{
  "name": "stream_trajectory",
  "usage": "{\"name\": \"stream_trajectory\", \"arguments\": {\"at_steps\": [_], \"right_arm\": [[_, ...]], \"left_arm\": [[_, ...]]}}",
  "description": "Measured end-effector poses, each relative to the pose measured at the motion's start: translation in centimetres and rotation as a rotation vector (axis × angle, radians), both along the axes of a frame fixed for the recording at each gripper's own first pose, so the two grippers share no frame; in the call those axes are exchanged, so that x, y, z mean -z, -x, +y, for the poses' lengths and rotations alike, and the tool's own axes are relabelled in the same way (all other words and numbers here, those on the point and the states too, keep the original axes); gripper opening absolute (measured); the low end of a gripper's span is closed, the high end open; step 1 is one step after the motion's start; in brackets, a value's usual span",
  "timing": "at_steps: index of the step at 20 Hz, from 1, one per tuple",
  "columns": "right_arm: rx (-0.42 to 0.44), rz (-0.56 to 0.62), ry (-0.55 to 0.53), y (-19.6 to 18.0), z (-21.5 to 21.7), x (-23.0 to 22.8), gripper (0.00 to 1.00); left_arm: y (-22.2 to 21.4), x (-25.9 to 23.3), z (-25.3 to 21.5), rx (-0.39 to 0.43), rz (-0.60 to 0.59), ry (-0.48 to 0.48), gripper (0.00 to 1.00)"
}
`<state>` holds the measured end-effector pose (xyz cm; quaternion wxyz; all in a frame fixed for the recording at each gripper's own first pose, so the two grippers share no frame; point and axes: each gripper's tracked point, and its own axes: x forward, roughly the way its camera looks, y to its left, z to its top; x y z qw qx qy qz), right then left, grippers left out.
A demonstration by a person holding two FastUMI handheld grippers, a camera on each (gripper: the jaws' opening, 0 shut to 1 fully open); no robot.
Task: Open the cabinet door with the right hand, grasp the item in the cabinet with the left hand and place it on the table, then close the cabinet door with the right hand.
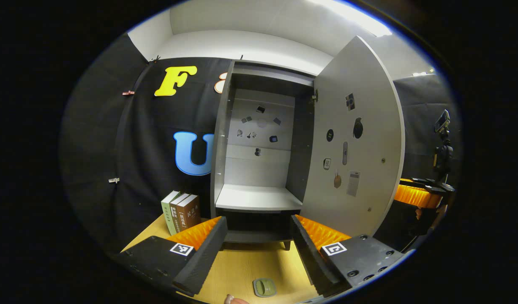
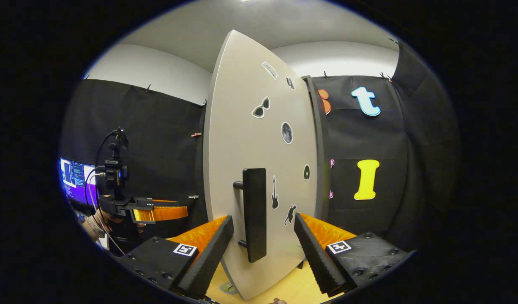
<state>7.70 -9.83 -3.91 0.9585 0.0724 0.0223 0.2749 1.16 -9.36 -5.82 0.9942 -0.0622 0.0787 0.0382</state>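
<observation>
The grey cabinet [image 1: 259, 198] stands with its door [image 1: 356, 139] swung wide to the right, and its shelf is bare. A small grey-green item [image 1: 264, 287] lies on the wooden table [image 1: 250, 266], low between my left gripper's fingers. My left gripper [image 1: 257, 221] is open in front of the cabinet and holds nothing. In the right gripper view, my right gripper [image 2: 263, 218] is open, one finger on each side of the black door handle [image 2: 254, 213], not pressing on it. The item's edge [image 2: 227, 288] peeks out under the door [image 2: 250, 139].
Three books [image 1: 182, 213] stand upright on the table left of the cabinet. The right gripper [image 1: 415, 195] and a camera on a stand [image 1: 443, 143] are beyond the door's edge. The left gripper [image 2: 153, 211] and a lit screen [image 2: 75, 173] are left of the door.
</observation>
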Motion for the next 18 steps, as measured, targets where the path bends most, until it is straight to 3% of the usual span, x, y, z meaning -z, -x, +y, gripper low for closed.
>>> {"name": "stream_trajectory", "arguments": {"at_steps": [3,9,13,18], "right_arm": [[-0.024,0.02,-0.013,-0.3,3.3,0.3,0.96],[0.026,0.011,-0.012,-3.5,9.9,0.6,0.96],[0.003,0.02,-0.077,-2.9,16.0,0.0,0.98],[0.14,-0.032,0.042,-3.0,14.2,0.6,0.98]], "left_arm": [[-0.6,0.2,1.9,0.004,-0.004,-0.01,0.95],[-1.8,-0.2,6.7,0.097,0.004,-0.032,0.93],[-1.8,-0.8,10.0,0.146,-0.011,-0.046,0.92],[-1.8,-0.7,11.3,0.207,-0.021,-0.034,0.94]]}}
